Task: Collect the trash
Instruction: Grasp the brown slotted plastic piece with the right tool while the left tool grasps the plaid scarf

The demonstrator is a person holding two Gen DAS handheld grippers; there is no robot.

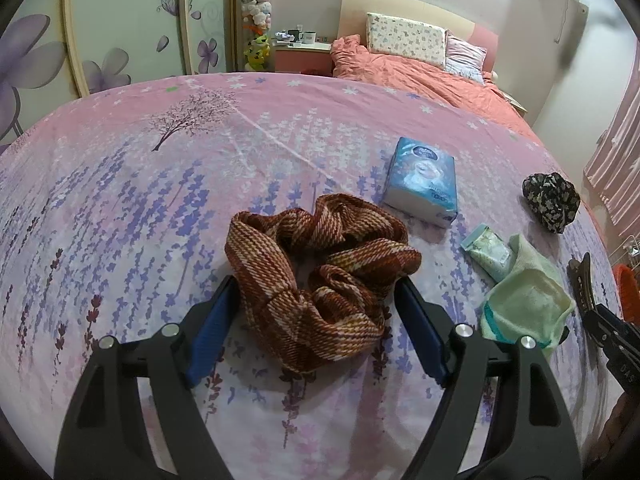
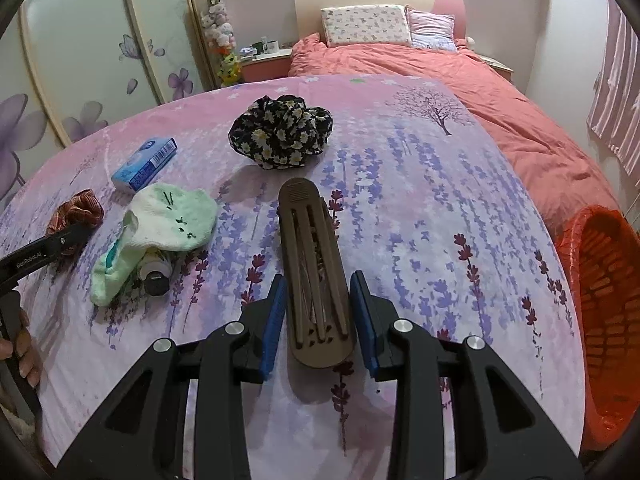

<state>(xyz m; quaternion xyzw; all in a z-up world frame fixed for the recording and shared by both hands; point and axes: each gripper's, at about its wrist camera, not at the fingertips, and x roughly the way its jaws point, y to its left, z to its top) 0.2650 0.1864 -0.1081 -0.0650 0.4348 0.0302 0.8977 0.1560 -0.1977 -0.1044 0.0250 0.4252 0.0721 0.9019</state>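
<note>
Brown hair clip (image 2: 316,276) is lying lengthwise on the floral bedsheet (image 2: 420,200), lower centre of the right wrist view, sitting between the blue pads of the right gripper (image 2: 320,316). Jaws are standing partly open, pads close on both sides, not visibly touching, so nothing held yet. Orange basket (image 2: 604,312) is waiting at right edge, likely the drop spot.

In the left wrist view, left gripper (image 1: 316,320) is spread wide around the rust plaid scrunchie (image 1: 320,272) at centre, also gripping nothing.

Green sock (image 2: 168,224) is lying over a small bottle (image 2: 154,276) at left; blue tissue pack (image 2: 144,164) upper left; daisy-print scrunchie (image 2: 282,136) top centre.

Risk, my guess: clip is smooth and tapered, so closing near its rounded end could squirt it out. Soft scrunchie could snag the sheet.
</note>
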